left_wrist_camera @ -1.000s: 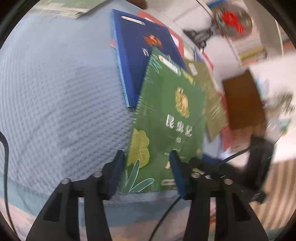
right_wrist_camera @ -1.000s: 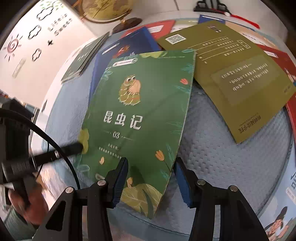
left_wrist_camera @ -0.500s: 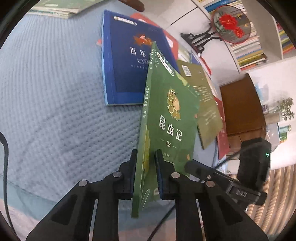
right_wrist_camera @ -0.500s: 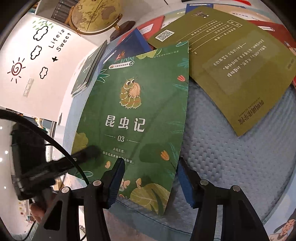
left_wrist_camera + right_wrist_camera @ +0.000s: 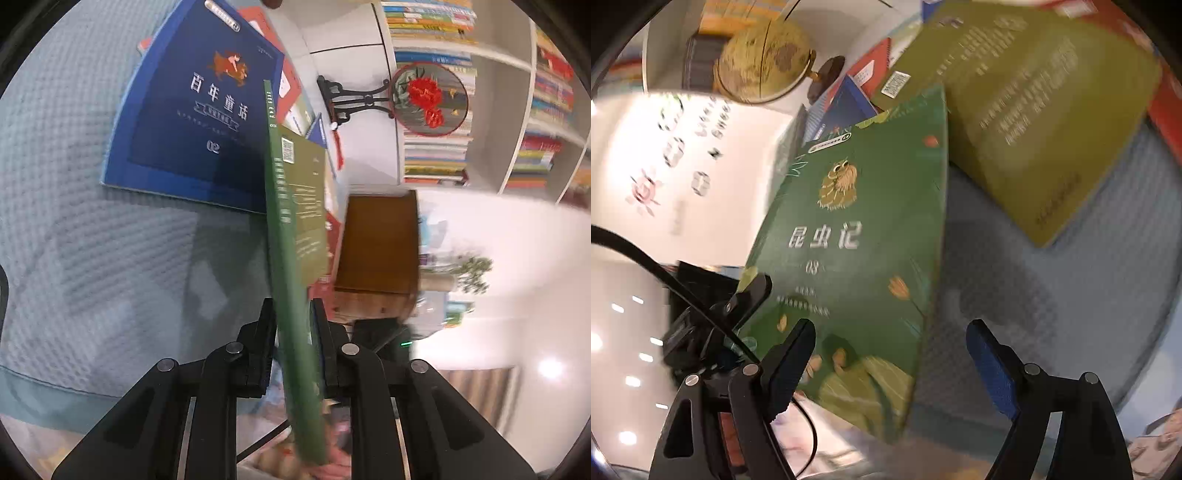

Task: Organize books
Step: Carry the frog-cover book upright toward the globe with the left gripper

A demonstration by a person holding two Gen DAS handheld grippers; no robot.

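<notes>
My left gripper (image 5: pixel 293 339) is shut on the green book (image 5: pixel 288 258), which stands on edge, lifted off the blue quilted cloth (image 5: pixel 92 240). In the right wrist view the same green book (image 5: pixel 857 251) is tilted up, its cover with a caterpillar facing me. My right gripper (image 5: pixel 892 354) is open, its fingers on either side of the book's lower right corner without touching it. The left gripper's fingertip (image 5: pixel 753 291) shows at the book's left edge. A dark blue book (image 5: pixel 192 122) and an olive book (image 5: pixel 1034 110) lie flat on the cloth.
Red books (image 5: pixel 288 85) lie under the blue and olive ones. A globe (image 5: pixel 764 59) stands at the back. A fan ornament on a stand (image 5: pixel 428 99), bookshelves (image 5: pixel 517 110) and a brown box (image 5: pixel 380 243) lie beyond the cloth.
The left gripper, open around the flat green book a second ago, shut on it and has lifted it onto its edge. The right gripper opened wider and drew back slightly.
</notes>
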